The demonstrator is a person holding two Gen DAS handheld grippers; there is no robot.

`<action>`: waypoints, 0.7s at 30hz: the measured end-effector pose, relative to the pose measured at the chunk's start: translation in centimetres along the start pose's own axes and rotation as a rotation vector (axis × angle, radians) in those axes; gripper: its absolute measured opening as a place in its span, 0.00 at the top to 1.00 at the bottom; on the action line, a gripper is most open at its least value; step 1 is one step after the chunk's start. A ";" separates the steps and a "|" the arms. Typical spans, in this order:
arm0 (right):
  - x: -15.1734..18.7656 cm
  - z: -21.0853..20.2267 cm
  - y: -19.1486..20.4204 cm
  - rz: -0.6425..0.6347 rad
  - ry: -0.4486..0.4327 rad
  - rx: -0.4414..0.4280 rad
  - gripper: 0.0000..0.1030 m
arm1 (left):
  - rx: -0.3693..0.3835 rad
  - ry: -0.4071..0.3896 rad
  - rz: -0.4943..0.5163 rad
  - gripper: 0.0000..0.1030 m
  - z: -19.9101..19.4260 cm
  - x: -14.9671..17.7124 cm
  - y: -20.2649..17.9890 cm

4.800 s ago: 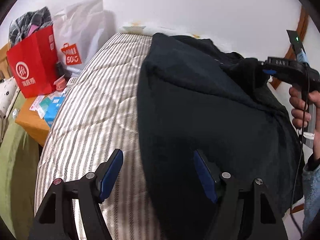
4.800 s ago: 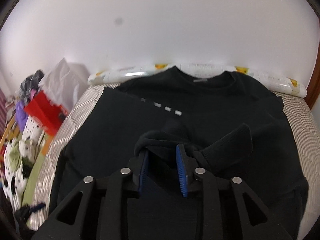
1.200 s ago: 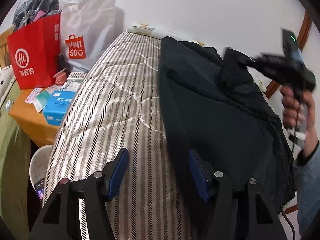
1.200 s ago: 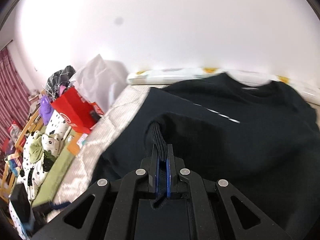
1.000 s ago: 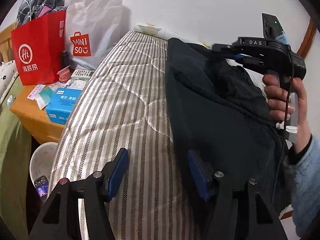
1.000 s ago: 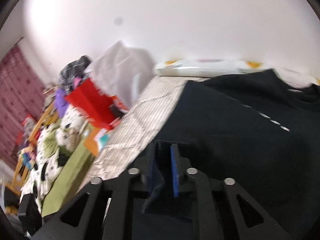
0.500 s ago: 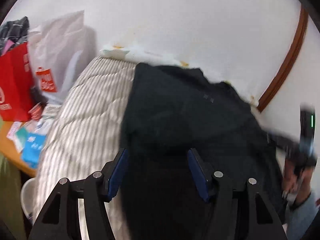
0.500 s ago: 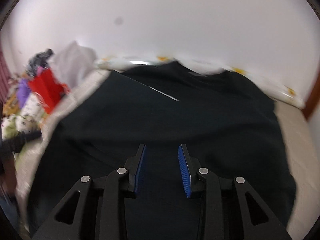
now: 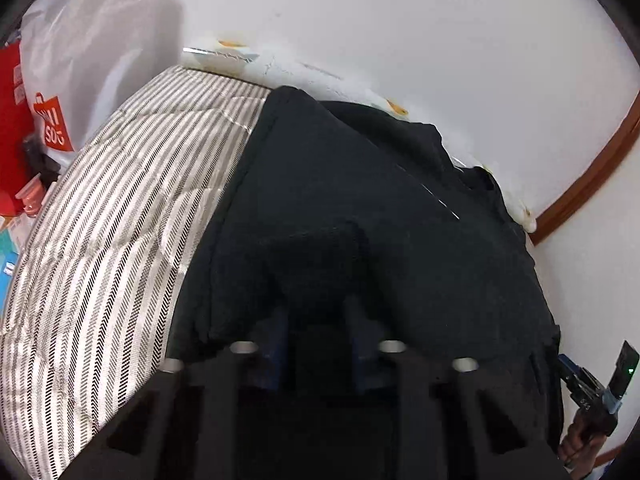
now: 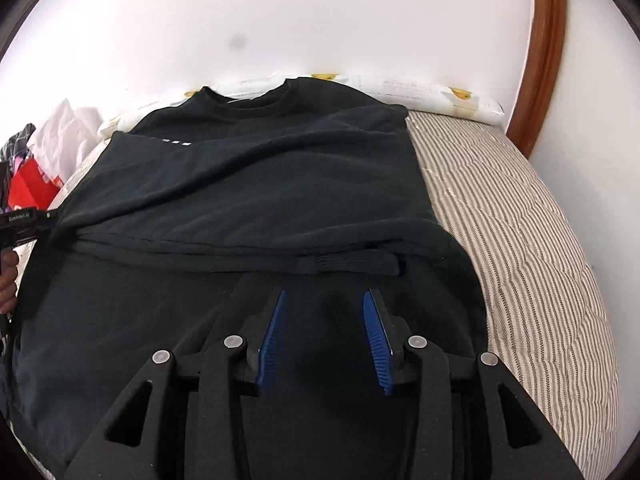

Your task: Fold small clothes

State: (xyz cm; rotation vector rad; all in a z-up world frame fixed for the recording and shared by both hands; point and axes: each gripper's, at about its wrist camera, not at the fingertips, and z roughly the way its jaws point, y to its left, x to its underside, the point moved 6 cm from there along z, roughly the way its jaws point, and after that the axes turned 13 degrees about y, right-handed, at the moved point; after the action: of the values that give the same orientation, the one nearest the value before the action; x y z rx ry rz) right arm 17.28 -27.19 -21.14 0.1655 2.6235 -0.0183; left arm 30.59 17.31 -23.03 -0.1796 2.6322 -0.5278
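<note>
Left hand-held gripper [image 9: 316, 320] seemingly pinches sweatshirt [image 10: 280, 184] edge; right hand-held gripper [image 10: 325, 320] opening, empty.

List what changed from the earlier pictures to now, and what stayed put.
The right gripper carried the sleeve cuff across the black sweatshirt, let it go and is opening, nothing between its pads. The left gripper moved from the striped mattress onto the sweatshirt's edge and shut on it. The sweatshirt's body stayed spread out, collar toward the wall.

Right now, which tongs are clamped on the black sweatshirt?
The left tongs: shut on a bunch of the black sweatshirt. The right tongs are opening above it, with nothing pinched between them.
</note>
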 end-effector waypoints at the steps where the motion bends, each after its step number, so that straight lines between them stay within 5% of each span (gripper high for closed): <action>1: -0.4 -0.1 -0.1 -0.002 -0.010 -0.001 0.61 | -0.020 -0.023 0.014 0.92 -0.4 -0.2 -0.3; 6: -3.6 -1.1 -0.7 -0.011 -0.123 0.069 0.58 | -0.045 -0.153 0.024 0.94 -4.3 -1.9 -0.8; 8: -4.5 -0.5 -1.5 0.008 -0.147 0.117 0.48 | -0.088 -0.131 0.010 0.94 -3.8 -2.5 -0.3; 10: -5.0 1.3 -2.6 0.037 -0.114 0.159 0.48 | -0.128 -0.092 0.015 0.94 -2.6 -2.1 0.0; 14: -4.7 3.9 -4.1 0.081 -0.040 0.133 0.47 | -0.173 -0.041 0.008 0.93 -0.8 -1.1 0.1; 21: -3.1 1.0 -4.6 0.121 -0.085 0.079 0.41 | -0.211 -0.056 0.026 0.89 -2.7 0.6 -1.2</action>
State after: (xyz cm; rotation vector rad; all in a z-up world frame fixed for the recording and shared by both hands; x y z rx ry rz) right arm 19.85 -32.17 -20.59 0.3433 2.5250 -0.0854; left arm 28.92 17.01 -20.55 -0.2221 2.6284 -0.2317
